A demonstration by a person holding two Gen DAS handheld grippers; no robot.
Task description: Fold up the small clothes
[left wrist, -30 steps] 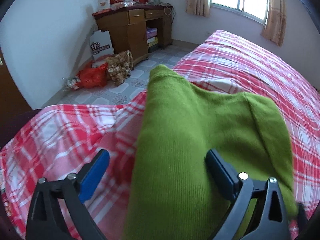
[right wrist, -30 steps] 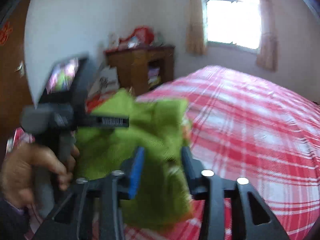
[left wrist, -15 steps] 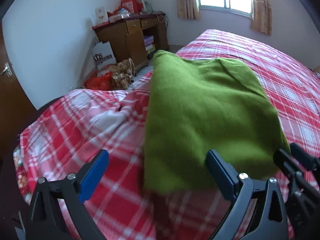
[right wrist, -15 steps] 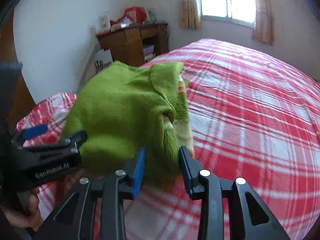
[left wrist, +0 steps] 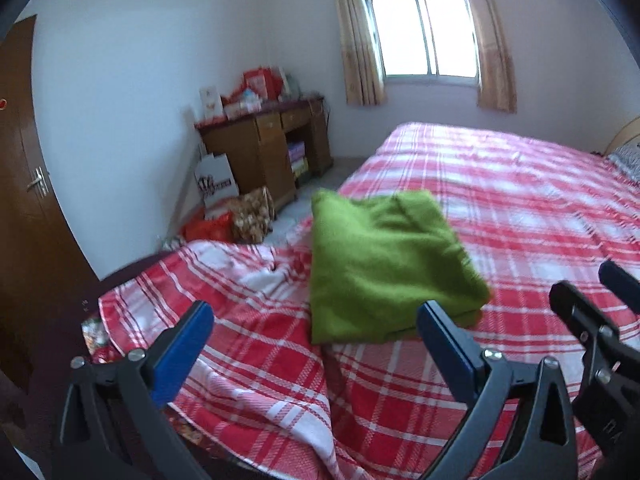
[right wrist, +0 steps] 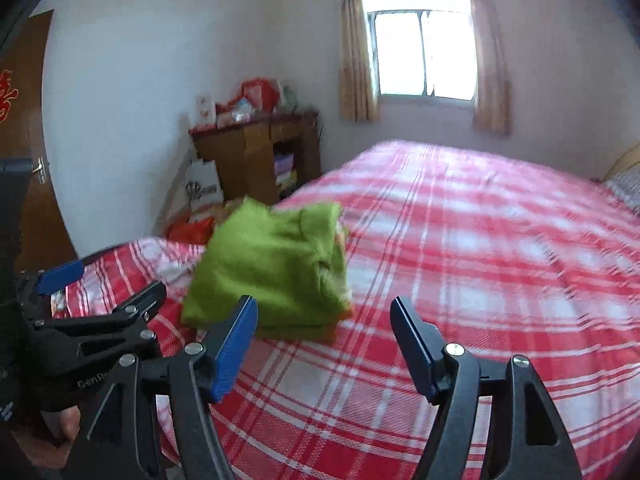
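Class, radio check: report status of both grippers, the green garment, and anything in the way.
Left gripper open, empty. Right gripper open, jaws just opened, nothing between them. Green sweater folded, lying on plaid bed. Nothing in the way.

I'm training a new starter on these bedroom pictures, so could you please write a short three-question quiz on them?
1. True or false: the green sweater lies folded on the bed.
2. The right gripper is: A) clamped on the sweater, B) open and empty, C) out of view.
3. What stands against the wall under the window?

Key: 1 true. 2 B; its jaws have just been opening. 3 A wooden desk.
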